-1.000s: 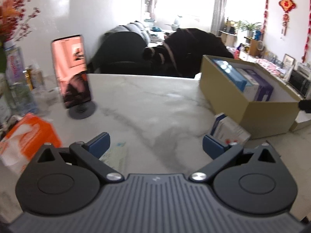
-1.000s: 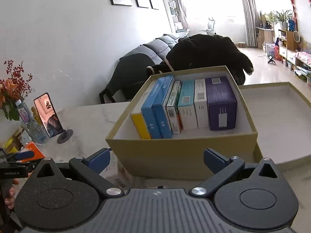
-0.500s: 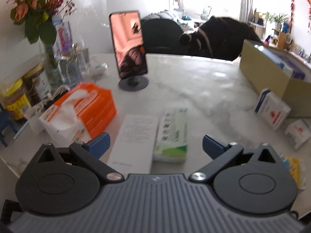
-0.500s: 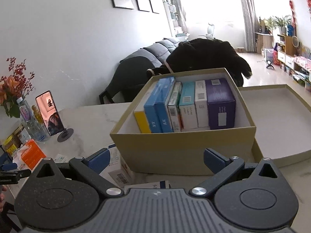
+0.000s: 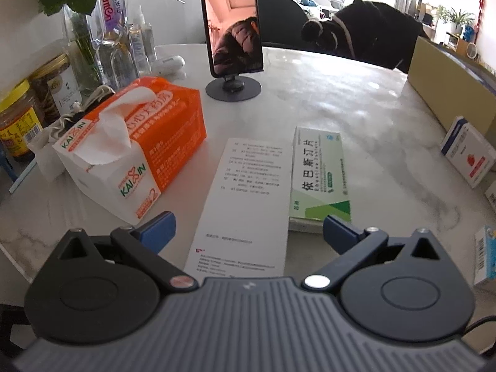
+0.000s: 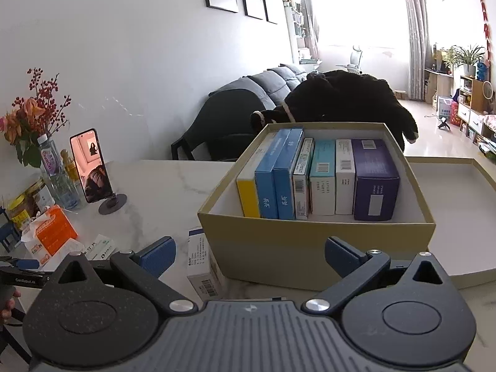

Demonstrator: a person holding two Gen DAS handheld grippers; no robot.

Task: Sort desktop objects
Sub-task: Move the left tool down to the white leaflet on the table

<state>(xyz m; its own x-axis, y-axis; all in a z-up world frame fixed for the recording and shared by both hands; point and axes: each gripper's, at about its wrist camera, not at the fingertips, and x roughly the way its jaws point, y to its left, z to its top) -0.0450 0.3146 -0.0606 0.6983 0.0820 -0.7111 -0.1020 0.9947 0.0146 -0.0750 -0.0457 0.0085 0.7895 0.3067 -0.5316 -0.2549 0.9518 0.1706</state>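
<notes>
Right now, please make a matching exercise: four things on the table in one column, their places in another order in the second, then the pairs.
1. green medicine box
2. purple box
3. tissue pack
4. phone

a. upright on a round stand
b. inside the cardboard box
c. flat beside the paper leaflet
d. left of the leaflet

Pairs: 1-c, 2-b, 3-d, 4-a

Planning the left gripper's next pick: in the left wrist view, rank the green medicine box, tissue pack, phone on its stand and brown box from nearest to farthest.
1. Green medicine box, just ahead, by the right finger.
2. Tissue pack, ahead left.
3. Phone on its stand, farther back, centre.
4. Brown box, far right; too close to call against the phone.
</notes>
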